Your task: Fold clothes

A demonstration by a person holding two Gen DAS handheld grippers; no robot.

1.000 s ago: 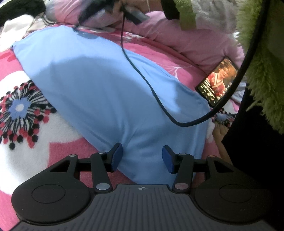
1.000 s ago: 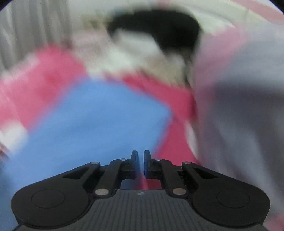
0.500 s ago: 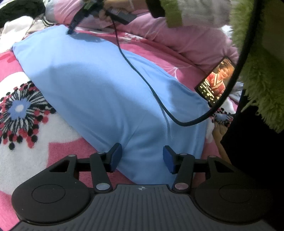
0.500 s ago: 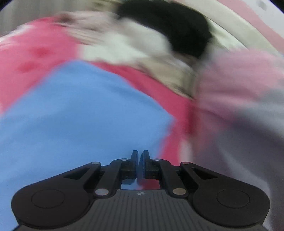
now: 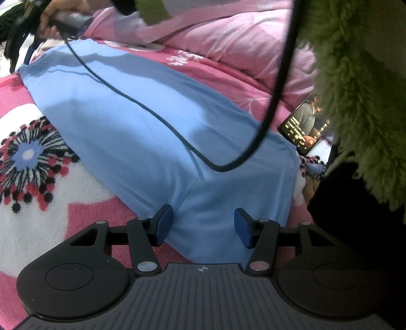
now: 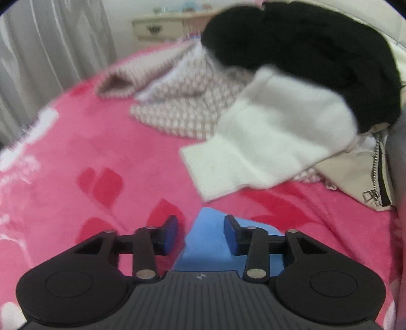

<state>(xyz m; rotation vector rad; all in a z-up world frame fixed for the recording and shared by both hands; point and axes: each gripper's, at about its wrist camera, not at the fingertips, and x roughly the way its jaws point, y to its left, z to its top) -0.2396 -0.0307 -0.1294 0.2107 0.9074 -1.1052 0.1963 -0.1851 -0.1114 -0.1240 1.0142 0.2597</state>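
A light blue garment (image 5: 152, 121) lies spread flat on the pink flowered blanket (image 5: 38, 203). My left gripper (image 5: 203, 215) hovers open over its near corner, and neither blue pad touches the cloth. My right gripper (image 6: 200, 223) is at the garment's far corner (image 6: 205, 228). Its jaws are opening, the blue corner lies between them, and the pads do not press on it. In the left wrist view, a person's hand (image 5: 58, 12) holds that gripper at the top left. Its black cable (image 5: 157, 114) trails across the garment.
Beyond the far corner is a pile of clothes: a white sweater (image 6: 274, 142), a black garment (image 6: 304, 50), a patterned knit (image 6: 177, 101) and a cream zipped jacket (image 6: 360, 175). A lit phone (image 5: 304, 129) lies at the garment's right. Pink bedding (image 5: 228, 40) bunches behind.
My right gripper swept across the blue garment to its far corner and its jaws parted from shut. The left gripper stayed in place and kept open.
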